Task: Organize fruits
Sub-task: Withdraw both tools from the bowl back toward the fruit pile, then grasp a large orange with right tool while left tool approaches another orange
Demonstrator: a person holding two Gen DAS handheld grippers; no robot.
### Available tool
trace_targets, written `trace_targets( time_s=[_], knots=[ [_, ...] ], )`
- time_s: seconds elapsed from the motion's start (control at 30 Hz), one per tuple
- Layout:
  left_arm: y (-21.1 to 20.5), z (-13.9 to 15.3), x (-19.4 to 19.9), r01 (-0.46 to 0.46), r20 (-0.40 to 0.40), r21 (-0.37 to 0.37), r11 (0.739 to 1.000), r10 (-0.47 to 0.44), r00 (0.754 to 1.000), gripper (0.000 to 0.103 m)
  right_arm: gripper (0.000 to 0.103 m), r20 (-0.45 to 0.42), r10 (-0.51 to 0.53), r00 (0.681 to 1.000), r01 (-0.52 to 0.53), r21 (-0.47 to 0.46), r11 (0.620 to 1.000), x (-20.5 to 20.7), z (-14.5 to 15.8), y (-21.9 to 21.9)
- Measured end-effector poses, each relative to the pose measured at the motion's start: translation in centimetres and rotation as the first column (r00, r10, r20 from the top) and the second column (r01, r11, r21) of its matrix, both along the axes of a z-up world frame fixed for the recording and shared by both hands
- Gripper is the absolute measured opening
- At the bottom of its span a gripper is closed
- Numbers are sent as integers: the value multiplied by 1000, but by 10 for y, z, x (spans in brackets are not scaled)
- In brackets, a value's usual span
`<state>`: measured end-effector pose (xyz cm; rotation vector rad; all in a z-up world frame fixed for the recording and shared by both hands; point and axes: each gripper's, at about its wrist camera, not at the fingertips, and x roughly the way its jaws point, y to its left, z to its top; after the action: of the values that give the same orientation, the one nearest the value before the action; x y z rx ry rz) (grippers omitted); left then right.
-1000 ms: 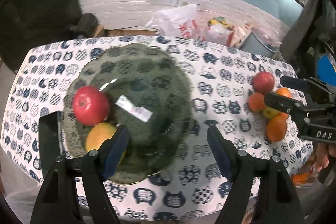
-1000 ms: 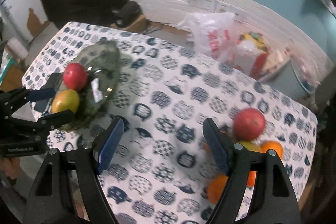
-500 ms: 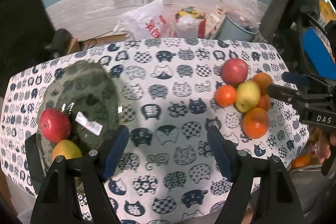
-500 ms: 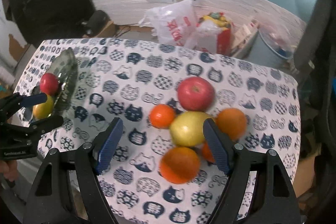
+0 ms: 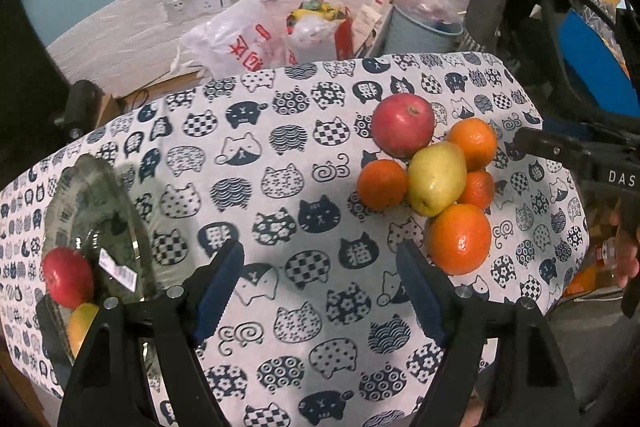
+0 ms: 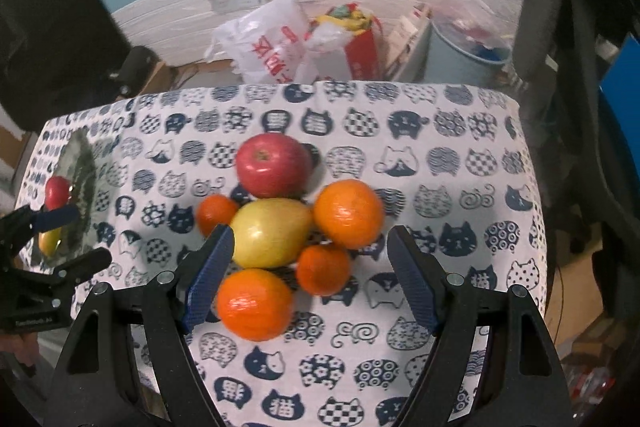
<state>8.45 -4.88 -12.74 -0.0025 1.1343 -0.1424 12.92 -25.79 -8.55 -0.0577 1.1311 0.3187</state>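
Orange and red fruit pile (image 6: 288,227) on cat-print table (image 5: 280,163), right tool (image 6: 308,275) spread wide above it, left tool (image 5: 320,291) spread wide, empty, glass plate (image 5: 92,195) holding red apple (image 5: 67,282).

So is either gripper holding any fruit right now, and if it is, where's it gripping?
Nothing is held. The left gripper and right gripper are both open and empty; the right one hovers over the fruit pile.
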Motion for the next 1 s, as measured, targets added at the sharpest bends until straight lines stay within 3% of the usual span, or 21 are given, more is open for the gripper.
trace_targets(
  time_s=[0.53,1.0],
  knots=[
    [-14,-29,41,13,-47,-22,1000,-14,999,80,79,-86,-76,993,75,-16,997,30,-40,-25],
    [-4,-47,56,-12,-87,-42,999,8,996,80,79,-159,-113,981,117,11,993,58,-68,-16]
  ],
)
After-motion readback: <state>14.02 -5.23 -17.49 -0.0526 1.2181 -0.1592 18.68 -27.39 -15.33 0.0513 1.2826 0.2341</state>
